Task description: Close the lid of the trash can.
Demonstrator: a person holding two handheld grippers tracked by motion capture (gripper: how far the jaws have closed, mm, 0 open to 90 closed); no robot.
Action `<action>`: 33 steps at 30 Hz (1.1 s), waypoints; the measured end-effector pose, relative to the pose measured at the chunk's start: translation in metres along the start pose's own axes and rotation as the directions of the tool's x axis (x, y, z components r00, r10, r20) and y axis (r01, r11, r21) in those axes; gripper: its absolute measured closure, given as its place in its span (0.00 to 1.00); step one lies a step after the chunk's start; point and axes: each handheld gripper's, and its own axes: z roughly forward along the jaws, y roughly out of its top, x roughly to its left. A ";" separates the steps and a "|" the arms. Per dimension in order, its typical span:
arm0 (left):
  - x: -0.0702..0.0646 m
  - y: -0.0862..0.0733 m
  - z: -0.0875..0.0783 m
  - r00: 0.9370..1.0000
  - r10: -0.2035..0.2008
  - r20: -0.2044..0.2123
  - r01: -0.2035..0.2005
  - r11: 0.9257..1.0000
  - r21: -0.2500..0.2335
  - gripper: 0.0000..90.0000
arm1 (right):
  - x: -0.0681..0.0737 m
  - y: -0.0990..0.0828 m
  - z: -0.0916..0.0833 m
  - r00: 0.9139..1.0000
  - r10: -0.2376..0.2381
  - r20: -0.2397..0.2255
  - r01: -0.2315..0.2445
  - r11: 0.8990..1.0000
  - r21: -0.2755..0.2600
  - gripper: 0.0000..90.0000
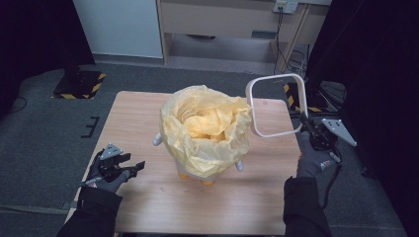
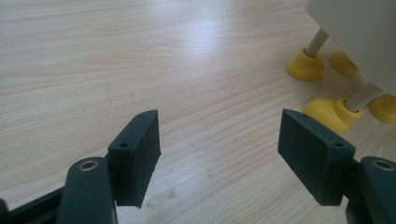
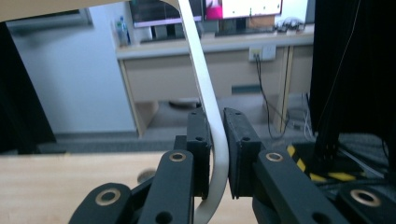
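White ring frame [image 1: 273, 104] pinched at its corner between right gripper [image 1: 305, 124] jaws — held above the table.

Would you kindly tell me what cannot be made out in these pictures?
- Bin body, high view: wrapped by the yellow bag.
- Bin in the left gripper view: cut off by the frame's right edge above its yellow feet.
- White ring, right gripper view: upper part leaves the frame.

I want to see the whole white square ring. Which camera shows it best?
The high view: the white rounded-square plastic ring shows whole, held up by the right gripper beside the yellow bag. The right gripper view gives one strip of it between shut jaws. The left gripper view looks at the table.
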 end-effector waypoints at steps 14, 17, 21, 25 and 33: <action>0.000 0.001 -0.001 1.000 0.001 -0.002 -0.001 1.000 -0.006 0.32 | 0.018 0.041 -0.010 0.998 0.017 -0.052 -0.024 0.991 -0.130 0.90; 0.000 0.001 -0.001 1.000 -0.001 -0.002 0.001 1.000 -0.010 0.32 | 0.021 0.052 -0.011 0.998 0.015 -0.063 -0.024 0.988 -0.152 0.90; 0.001 0.001 -0.002 1.000 -0.004 -0.002 0.004 1.000 -0.018 0.32 | 0.023 0.065 -0.010 0.997 0.011 -0.074 -0.024 0.984 -0.176 0.90; 0.001 0.002 -0.003 1.000 -0.007 -0.005 0.007 1.000 -0.025 0.32 | 0.028 0.077 -0.010 0.995 -0.004 -0.097 -0.015 0.981 -0.194 0.90; 0.002 0.003 -0.006 1.000 -0.012 -0.008 0.012 0.999 -0.044 0.32 | 0.050 0.090 -0.004 0.970 -0.054 -0.239 0.003 0.977 -0.212 0.90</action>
